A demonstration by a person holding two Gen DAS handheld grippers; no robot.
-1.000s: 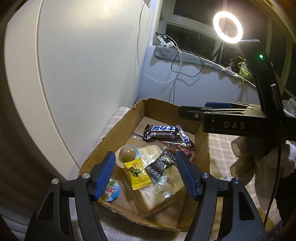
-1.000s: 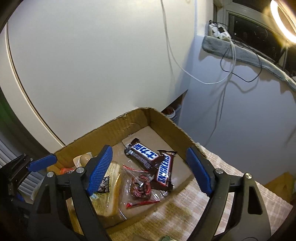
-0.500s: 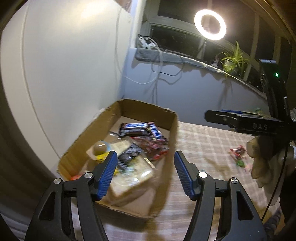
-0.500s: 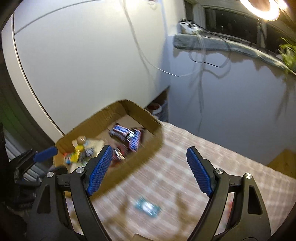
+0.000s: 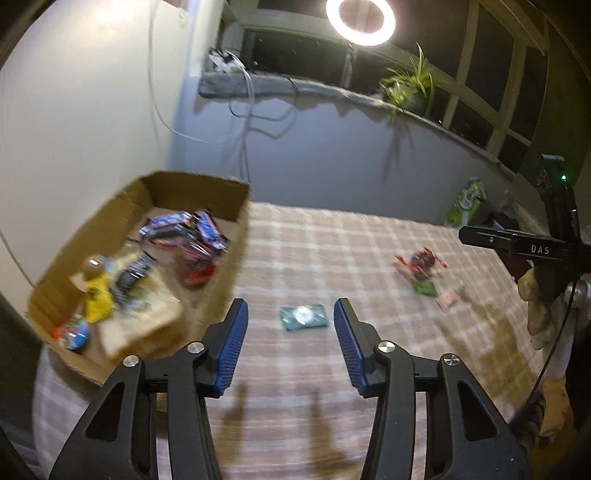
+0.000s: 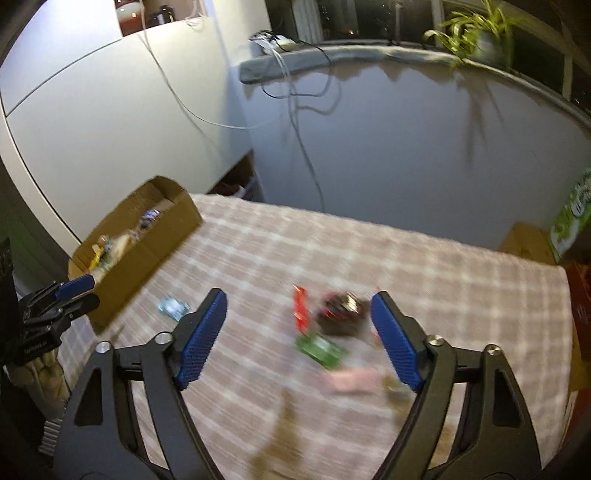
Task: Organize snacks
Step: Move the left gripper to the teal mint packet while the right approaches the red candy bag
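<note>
A cardboard box [image 5: 199, 192] at the table's left holds several snacks, among them chocolate bars [image 5: 184, 225] and a yellow packet [image 5: 96, 301]. My left gripper [image 5: 293, 345] hovers over the checked cloth, jaws closing. A teal packet [image 5: 304, 316] lies just beyond the tips, untouched. My right gripper [image 6: 299, 341] is also closing, empty, above a loose cluster: a red strip [image 6: 301, 306], a dark red packet [image 6: 341, 308], a green packet [image 6: 321, 349] and a pink one [image 6: 354, 380]. The right wrist view also shows the box [image 6: 147, 254] and the teal packet [image 6: 173, 306].
A green carton [image 6: 572, 218] and a brown box [image 6: 524, 240] stand past the table's far right edge. White cables [image 6: 295, 122] hang down the wall behind. A plant [image 5: 410, 85] and a ring light [image 5: 360, 18] sit at the window sill.
Both grippers have swung right, away from the box and out over the checked cloth. The left jaws have narrowed. The loose snacks have come into view.
</note>
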